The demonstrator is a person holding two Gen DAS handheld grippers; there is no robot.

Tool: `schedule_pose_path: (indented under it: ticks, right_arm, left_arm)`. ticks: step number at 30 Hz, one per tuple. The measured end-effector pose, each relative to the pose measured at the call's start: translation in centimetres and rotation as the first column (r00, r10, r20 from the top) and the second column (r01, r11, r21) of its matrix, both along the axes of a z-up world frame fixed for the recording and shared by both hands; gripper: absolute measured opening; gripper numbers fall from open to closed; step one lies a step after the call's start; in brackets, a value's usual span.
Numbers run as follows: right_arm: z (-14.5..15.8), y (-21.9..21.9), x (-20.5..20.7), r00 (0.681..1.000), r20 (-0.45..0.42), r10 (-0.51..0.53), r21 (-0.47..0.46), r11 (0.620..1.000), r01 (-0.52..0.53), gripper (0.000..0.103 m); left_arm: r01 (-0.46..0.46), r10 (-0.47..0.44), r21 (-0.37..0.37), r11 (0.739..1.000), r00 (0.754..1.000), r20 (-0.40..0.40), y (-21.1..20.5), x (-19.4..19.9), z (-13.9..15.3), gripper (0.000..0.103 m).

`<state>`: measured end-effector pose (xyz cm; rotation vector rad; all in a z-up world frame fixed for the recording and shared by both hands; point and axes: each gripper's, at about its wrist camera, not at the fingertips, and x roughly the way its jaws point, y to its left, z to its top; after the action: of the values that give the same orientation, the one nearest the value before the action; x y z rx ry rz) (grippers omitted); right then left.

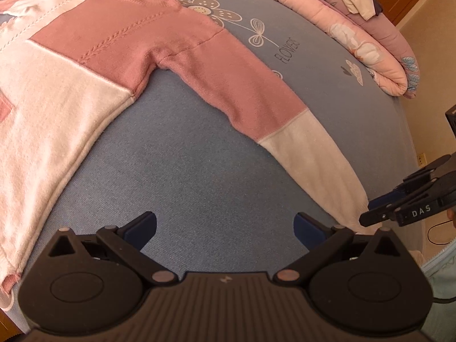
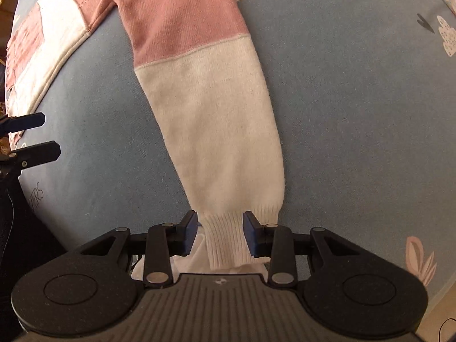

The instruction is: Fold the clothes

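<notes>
Left wrist view: a pink and white sweater (image 1: 94,65) lay spread flat on a blue flowered bedsheet (image 1: 199,176).

A rolled pink quilt (image 1: 356,37) ran along the sheet's far edge. The sweater's sleeve (image 2: 211,108) stretched out from the body toward the near corner of the bed. The left gripper (image 1: 225,229) hung over bare sheet with its jaws wide apart and nothing between them. The right gripper (image 2: 220,233) pointed down at the ribbed cuff (image 2: 228,239), which lay between its partly parted jaws; the pads (image 2: 190,232) stood just beside the cuff, not pressing it.
</notes>
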<state>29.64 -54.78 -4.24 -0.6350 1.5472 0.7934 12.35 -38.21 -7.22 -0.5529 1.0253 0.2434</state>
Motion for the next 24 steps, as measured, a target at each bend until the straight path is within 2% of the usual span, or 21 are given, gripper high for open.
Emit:
schedule_pose_path:
  ticks: [3,5,9,11,17,22,24]
  right_arm:
    - [-1.9,-1.0,-0.2,0.999,-0.029,-0.041,-0.053,0.998,0.04,0.041]
    - [-1.6,-1.0,0.1,0.998,-0.034,-0.059,-0.039,0.998,0.058,0.041]
    - [1.3,0.7,0.9,0.999,0.026,-0.039,0.078,0.996,0.037,0.041]
    - [1.7,1.6,1.8,0.996,0.059,-0.06,0.118,0.992,0.052,0.043]
    - [-1.6,1.7,3.6,0.995,0.029,-0.096,0.066,0.993,0.094,0.044]
    - [0.7,3.6,3.9,0.995,0.073,-0.073,0.177,0.982,0.059,0.046]
    - [1.5,5.4,4.4,0.994,0.092,-0.058,0.236,0.971,0.035,0.052]
  left_arm:
    - [0.001,-0.001,-0.003,1.0,1.0,0.003,-0.1,0.0,0.0,0.102]
    - [0.006,-0.006,0.0,1.0,1.0,0.003,-0.1,0.0,0.0,0.102]
    - [-0.004,0.004,0.003,1.0,1.0,-0.011,0.1,0.0,-0.1,0.102]
    - [-0.014,0.014,0.006,1.0,1.0,-0.013,0.2,0.0,0.0,0.102]
    - [-0.042,0.042,0.004,0.999,0.999,-0.026,0.7,-0.1,-0.2,0.102]
    - [-0.052,0.051,-0.003,0.999,0.997,-0.051,1.0,-0.1,-0.7,0.102]
    - [-0.062,0.062,0.001,0.998,0.997,-0.051,1.3,0.0,-0.6,0.102]
